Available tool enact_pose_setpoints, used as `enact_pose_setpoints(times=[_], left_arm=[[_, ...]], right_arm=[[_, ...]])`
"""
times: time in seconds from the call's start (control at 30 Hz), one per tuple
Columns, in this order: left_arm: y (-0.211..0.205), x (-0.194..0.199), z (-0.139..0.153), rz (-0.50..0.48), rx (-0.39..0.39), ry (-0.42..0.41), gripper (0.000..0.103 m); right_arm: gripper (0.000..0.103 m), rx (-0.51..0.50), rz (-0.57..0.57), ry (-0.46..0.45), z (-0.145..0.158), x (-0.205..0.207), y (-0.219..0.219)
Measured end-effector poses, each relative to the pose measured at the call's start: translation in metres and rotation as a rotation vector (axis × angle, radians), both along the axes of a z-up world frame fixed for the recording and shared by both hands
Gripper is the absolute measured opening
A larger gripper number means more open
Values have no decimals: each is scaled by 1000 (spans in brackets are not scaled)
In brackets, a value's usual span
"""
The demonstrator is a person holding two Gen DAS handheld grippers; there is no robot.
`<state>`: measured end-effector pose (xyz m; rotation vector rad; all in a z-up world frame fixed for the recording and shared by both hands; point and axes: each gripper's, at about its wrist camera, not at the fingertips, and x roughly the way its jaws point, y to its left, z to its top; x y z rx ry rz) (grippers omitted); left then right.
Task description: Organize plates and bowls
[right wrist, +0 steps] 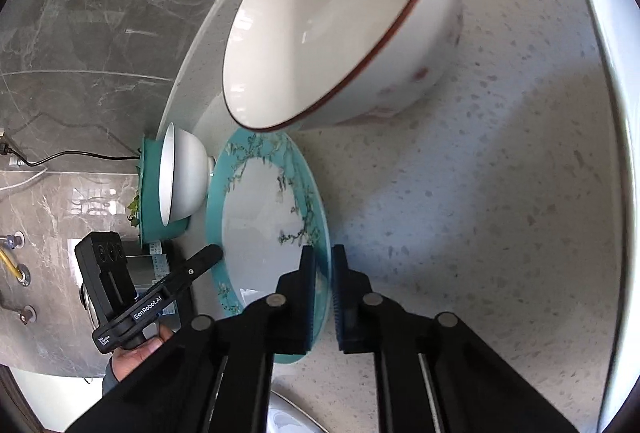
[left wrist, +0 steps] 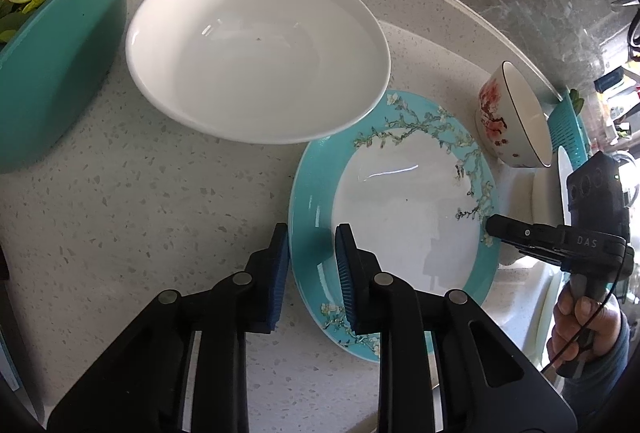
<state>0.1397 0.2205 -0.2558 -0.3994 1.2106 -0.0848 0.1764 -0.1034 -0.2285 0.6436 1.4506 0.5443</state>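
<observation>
Gripping: both grippers are clamping opposite sides of the teal-rimmed plate, which is lying on the speckled counter.

Left wrist view, grip: the left gripper (left wrist: 312, 269) is closing its blue pads over the near-left rim of the teal-rimmed plate (left wrist: 404, 209), one pad outside on the counter side, one inside on the plate's face.
Left wrist view, neighbours: the white dish (left wrist: 256, 49) is sitting toward the counter's back edge, its rim overhanging the plate's far rim (touching or just above, I cannot tell); the flowered bowl (left wrist: 508, 117) is standing at the plate's far-right side; the teal basket (left wrist: 52, 73) of greens is occupying the left end.
Left wrist view, other hand: the right gripper (left wrist: 494, 225) is reaching in from the right, held by a hand (left wrist: 580, 321).

Right wrist view, grip: the right gripper (right wrist: 330, 293) is pinching the plate (right wrist: 260, 217) rim between its pads, fully drawn together.
Right wrist view, room: the speckled counter (right wrist: 460, 213) is lying bare to the right; the flowered bowl (right wrist: 328, 21) is crowding the plate's far side.

Progress: nothing is looking stacked yet; plate, dish and bowl are all waiting separately.
Caution: lifting will likely need to clear the overhanging dish and the bowl.
</observation>
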Motion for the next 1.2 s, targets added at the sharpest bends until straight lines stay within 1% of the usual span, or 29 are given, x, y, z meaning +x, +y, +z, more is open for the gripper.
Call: enact_pose_setpoints(times=[0.13,0.2,0.27,1.2], left_arm=[[1,-1,0,7,-6,-4,21],[0,-2,1,1,9,-6,17],[-2,-4,1,-9,19,-14,16],[-6,-20,5,-12,35,-56,15]], right_arm=[[10,-15,9,-20,2,0,0],[10,-16,12,-31,2,-2,-1],[11,-31,19,-50,5,-3,0],[12,-68,81,-161,20,-14,17]])
